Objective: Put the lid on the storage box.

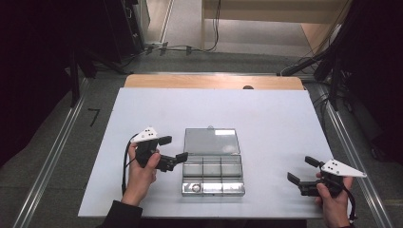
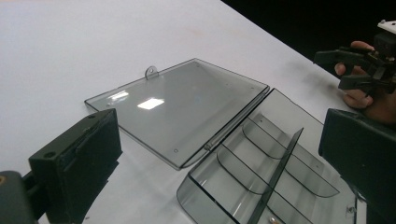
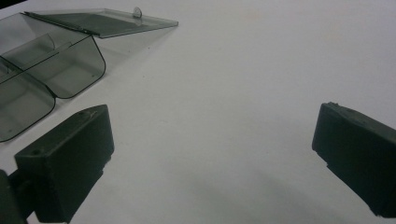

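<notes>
A clear smoky plastic compartment box [image 1: 236,176] lies open in the middle of the white board, its lid [image 1: 211,141] folded flat on the far side. A small round metal piece [image 1: 195,187] sits in its front left compartment. My left gripper [image 1: 174,148] is open just left of the box, jaws pointing at it; in the left gripper view the tray [image 2: 280,140] and lid [image 2: 182,107] lie between and beyond the wide jaws of this gripper [image 2: 219,130]. My right gripper [image 1: 302,170] is open over bare board, well right of the box. The right gripper view has the tray [image 3: 70,65] at top left.
The white board [image 1: 266,114] rests on a wooden table [image 1: 214,81] with metal rails on both sides. Cables and dark stands lie on the floor beyond. Bare board lies between the box and the right gripper [image 2: 362,70].
</notes>
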Action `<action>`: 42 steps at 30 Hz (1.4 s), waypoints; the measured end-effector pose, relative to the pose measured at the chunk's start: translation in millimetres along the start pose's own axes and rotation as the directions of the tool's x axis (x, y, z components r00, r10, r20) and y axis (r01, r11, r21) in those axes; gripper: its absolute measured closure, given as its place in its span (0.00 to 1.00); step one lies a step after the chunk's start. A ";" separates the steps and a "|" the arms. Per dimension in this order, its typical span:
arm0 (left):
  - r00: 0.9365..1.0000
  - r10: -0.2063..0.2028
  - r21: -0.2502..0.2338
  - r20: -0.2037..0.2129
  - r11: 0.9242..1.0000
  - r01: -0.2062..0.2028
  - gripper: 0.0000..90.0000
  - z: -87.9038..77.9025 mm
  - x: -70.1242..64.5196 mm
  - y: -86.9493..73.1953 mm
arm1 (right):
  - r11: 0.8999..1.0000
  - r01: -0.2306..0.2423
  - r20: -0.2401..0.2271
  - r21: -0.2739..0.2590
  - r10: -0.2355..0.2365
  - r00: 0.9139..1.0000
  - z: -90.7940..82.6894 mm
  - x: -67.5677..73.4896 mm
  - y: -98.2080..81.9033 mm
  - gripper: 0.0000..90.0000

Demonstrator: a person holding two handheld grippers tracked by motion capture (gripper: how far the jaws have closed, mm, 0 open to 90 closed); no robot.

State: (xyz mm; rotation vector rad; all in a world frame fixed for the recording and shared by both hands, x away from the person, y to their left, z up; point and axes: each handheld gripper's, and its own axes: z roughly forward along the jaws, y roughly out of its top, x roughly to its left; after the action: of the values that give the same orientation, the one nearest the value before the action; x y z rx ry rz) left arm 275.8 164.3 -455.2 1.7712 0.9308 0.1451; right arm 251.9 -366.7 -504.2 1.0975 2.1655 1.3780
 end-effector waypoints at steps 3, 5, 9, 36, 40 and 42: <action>1.000 -0.012 -0.003 -0.002 1.000 0.012 0.00 4.1 3.8 3.2 | 1.000 -0.001 0.000 0.003 0.001 1.000 0.1 0.2 0.0 0.00; 1.000 -0.026 -0.004 -0.004 1.000 0.026 0.00 7.1 7.1 3.9 | 1.000 0.000 0.001 0.003 0.000 1.000 0.1 0.3 0.1 0.00; 0.999 -0.041 0.006 -0.007 0.999 0.041 0.00 13.9 11.9 4.0 | 1.000 0.007 0.005 -0.004 -0.007 1.000 -0.3 0.8 -0.1 0.00; 0.986 -0.162 0.106 -0.033 0.981 0.165 0.12 59.2 27.6 -15.8 | 1.000 0.011 -0.038 -0.004 -0.012 0.999 2.7 8.3 11.4 0.00; 0.983 -0.182 0.107 -0.037 0.977 0.185 0.15 59.5 30.2 -16.6 | 1.000 0.004 -0.053 -0.019 -0.005 0.999 2.8 16.0 17.8 0.00; 0.982 -0.183 0.102 -0.046 0.977 0.187 0.17 58.7 29.4 -15.7 | 1.000 -0.001 -0.055 -0.025 -0.001 0.998 3.7 19.6 21.0 0.00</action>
State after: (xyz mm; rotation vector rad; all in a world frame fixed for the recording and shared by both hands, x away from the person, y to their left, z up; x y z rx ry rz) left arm 318.0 141.0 -502.6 1.7726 1.1425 0.0081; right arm 250.7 -344.8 -485.3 1.0624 2.1809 1.4475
